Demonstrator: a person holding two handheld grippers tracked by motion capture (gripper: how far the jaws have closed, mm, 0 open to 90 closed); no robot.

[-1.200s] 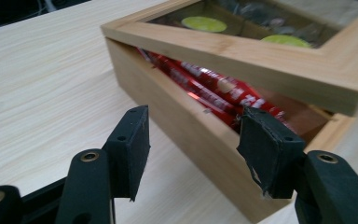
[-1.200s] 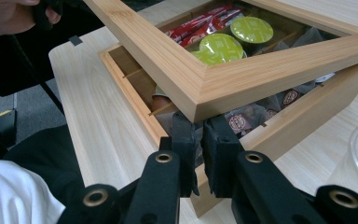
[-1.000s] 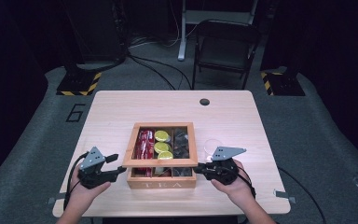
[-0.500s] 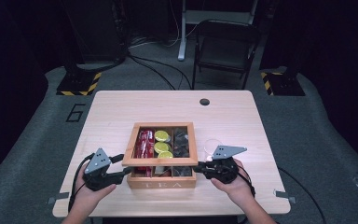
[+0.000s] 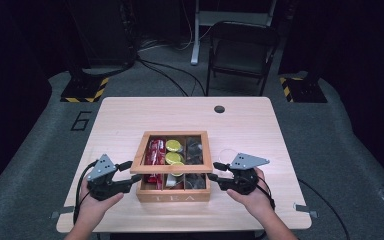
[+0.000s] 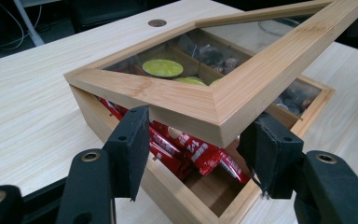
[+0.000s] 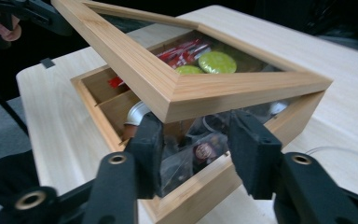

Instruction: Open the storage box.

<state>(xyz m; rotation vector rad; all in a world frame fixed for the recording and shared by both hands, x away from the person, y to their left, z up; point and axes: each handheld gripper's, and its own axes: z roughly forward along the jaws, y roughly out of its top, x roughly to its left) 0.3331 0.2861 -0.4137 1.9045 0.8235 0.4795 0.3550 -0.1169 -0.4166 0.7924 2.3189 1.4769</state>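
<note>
1. Tea box (image 5: pixel 174 192) sits at the table's (image 5: pixel 130 115) near edge, directly between both grippers.
2. Lid (image 6: pixel 223 100), hinged at the far side, is tilted up at its near edge.
3. Left gripper (image 6: pixel 196 149) and right gripper (image 7: pixel 193 149), jaws spread and unclenched, bracket the lid's front corners.

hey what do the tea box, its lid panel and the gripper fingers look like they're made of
Tea box: light wood, likely bamboo, smooth finish; grain lines and mitred corner joints show. Lid panel: clear glass or plastic, cannot tell which; the green discs show through it. Left gripper fingers: matte black pads, seemingly rubber or foam, on glossy black plastic arms.
</note>
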